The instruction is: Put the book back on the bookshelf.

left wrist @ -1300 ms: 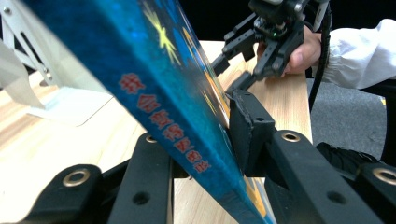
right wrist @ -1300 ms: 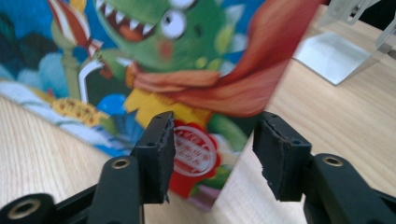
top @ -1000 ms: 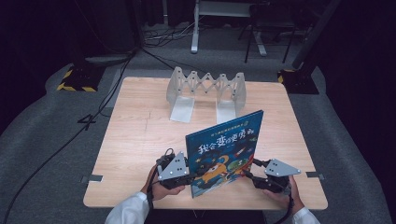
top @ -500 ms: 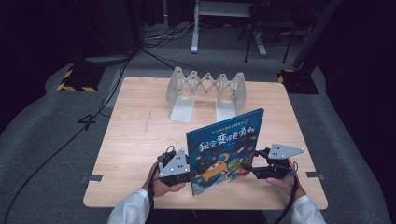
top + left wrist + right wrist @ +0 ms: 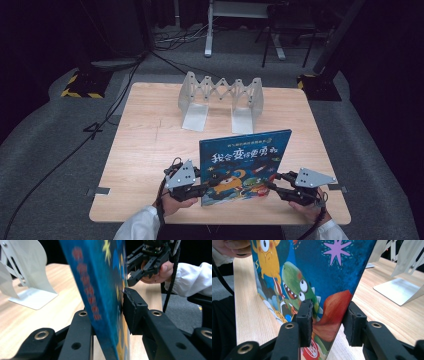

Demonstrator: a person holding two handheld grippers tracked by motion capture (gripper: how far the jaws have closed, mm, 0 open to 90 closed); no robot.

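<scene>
A: What is nearest the person?

B: The left gripper [image 5: 202,190] clamps the book [image 5: 244,165] at its 7 o'clock corner. The right gripper [image 5: 272,184], at 5 o'clock, has just been closing; its jaws straddle the cover's edge.

A: And the book?

B: It stands upright near the table's [image 5: 145,145] front edge. A white folding rack [image 5: 220,100] lies beyond, at 12 o'clock.

A recording lab: dark curtained room, lone wooden table [image 5: 145,150], floor cables [image 5: 60,155], hazard-taped stand bases [image 5: 80,87].
</scene>
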